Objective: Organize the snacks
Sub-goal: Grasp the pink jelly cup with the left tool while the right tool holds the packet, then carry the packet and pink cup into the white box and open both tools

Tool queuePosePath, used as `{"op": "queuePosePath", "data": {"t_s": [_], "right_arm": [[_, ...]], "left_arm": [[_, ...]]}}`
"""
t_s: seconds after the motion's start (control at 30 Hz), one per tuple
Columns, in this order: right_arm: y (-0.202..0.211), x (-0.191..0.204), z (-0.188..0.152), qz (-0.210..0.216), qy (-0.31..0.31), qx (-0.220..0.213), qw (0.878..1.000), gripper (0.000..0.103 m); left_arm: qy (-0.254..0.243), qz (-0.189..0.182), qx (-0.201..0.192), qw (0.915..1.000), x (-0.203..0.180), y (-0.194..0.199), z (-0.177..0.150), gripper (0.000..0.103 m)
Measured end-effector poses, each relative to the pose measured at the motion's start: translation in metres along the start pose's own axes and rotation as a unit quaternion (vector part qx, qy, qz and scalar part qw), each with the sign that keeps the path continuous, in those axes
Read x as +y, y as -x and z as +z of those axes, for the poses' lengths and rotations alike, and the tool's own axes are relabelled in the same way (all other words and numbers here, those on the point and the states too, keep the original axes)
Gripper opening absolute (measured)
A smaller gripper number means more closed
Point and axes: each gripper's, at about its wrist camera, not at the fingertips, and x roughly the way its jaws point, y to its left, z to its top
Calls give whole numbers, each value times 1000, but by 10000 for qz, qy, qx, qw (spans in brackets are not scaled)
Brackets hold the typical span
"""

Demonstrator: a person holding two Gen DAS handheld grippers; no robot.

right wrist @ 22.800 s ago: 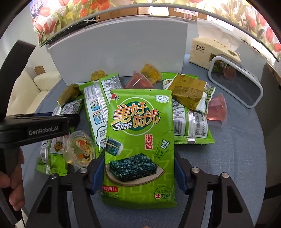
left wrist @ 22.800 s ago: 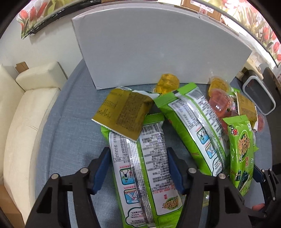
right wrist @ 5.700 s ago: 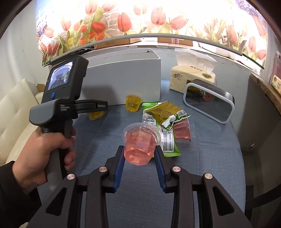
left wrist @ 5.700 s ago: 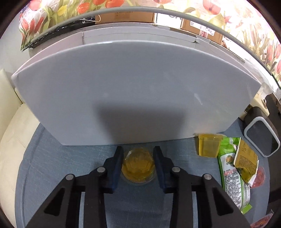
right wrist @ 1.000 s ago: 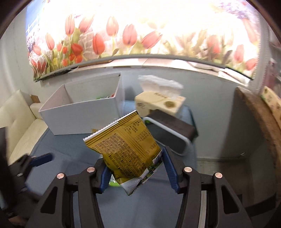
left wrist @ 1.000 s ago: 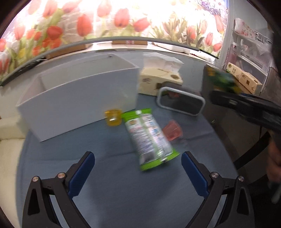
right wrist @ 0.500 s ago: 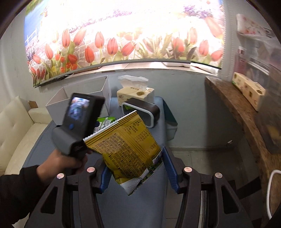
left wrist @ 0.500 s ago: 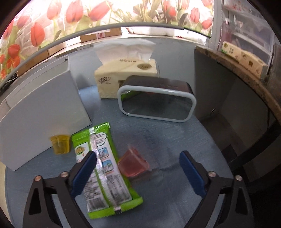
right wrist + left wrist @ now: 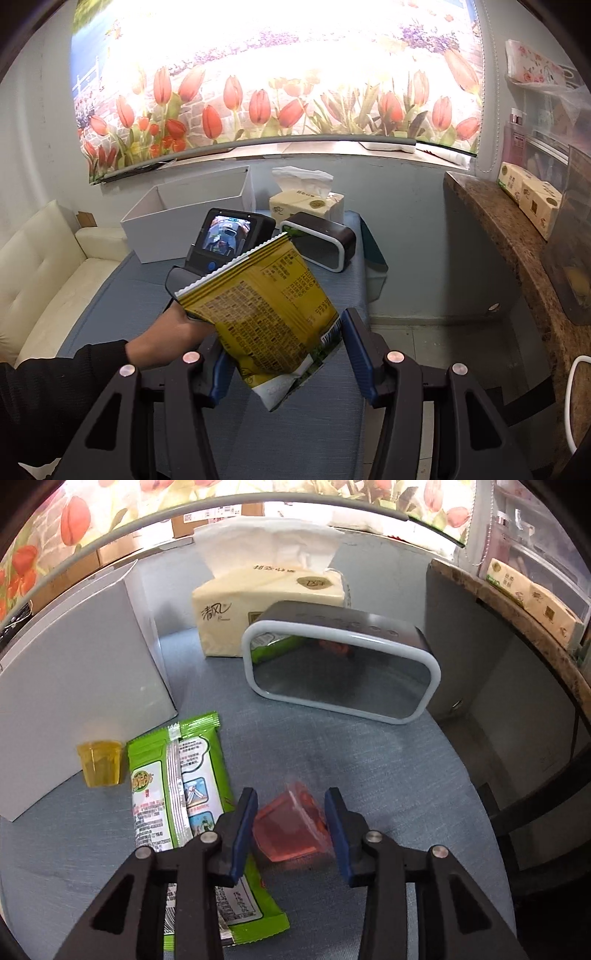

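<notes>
In the left wrist view my left gripper (image 9: pixel 290 812) straddles a pink jelly cup (image 9: pixel 290 825) lying tilted on the blue tabletop; its jaws are narrowed around the cup with small gaps at both sides. A green snack pack (image 9: pixel 177 794) lies just left of it, and a yellow jelly cup (image 9: pixel 99 762) stands against the white box (image 9: pixel 74 657). In the right wrist view my right gripper (image 9: pixel 284 363) is shut on a yellow snack bag (image 9: pixel 266 310), held high above the table. The white box (image 9: pixel 177 229) stands far behind.
A tissue box (image 9: pixel 266 602) and a grey-framed mirror-faced device (image 9: pixel 340 672) stand at the back of the table. A dark counter edge (image 9: pixel 517 627) is to the right. A cream sofa (image 9: pixel 40 266) is left of the table. The left hand-held device (image 9: pixel 221 251) sits below the bag.
My left gripper has come down to the pink jelly cup and its jaws have narrowed from wide open. My right gripper has risen with the yellow bag.
</notes>
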Motion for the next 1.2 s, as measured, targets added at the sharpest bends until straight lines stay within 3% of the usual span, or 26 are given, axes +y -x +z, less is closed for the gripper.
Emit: {"op": "queuePosePath", "data": {"t_s": [0.2, 0.4, 0.67, 0.83, 1.0, 1.2], "right_arm": [[1, 3, 1, 9, -13, -5, 10000, 58], [-5, 8, 10, 12, 69, -10, 10000, 58], [-51, 43, 42, 158, 269, 78, 9995, 58], [-93, 84, 75, 429, 425, 73, 9981, 58], [-145, 132, 119, 570, 720, -21, 9958, 58], [-209, 177, 176, 719, 812, 94, 9941, 58]], "left_arm": [[6, -130, -237, 9996, 4, 22, -4, 42], [59, -227, -663, 9975, 31, 79, 0, 42], [354, -188, -1047, 9937, 111, 161, 2, 42], [596, 72, -1292, 9898, 175, 199, 17, 42], [894, 300, -1407, 9855, 236, 210, 34, 42], [1140, 354, -1323, 9840, 295, 196, 53, 42]]}}
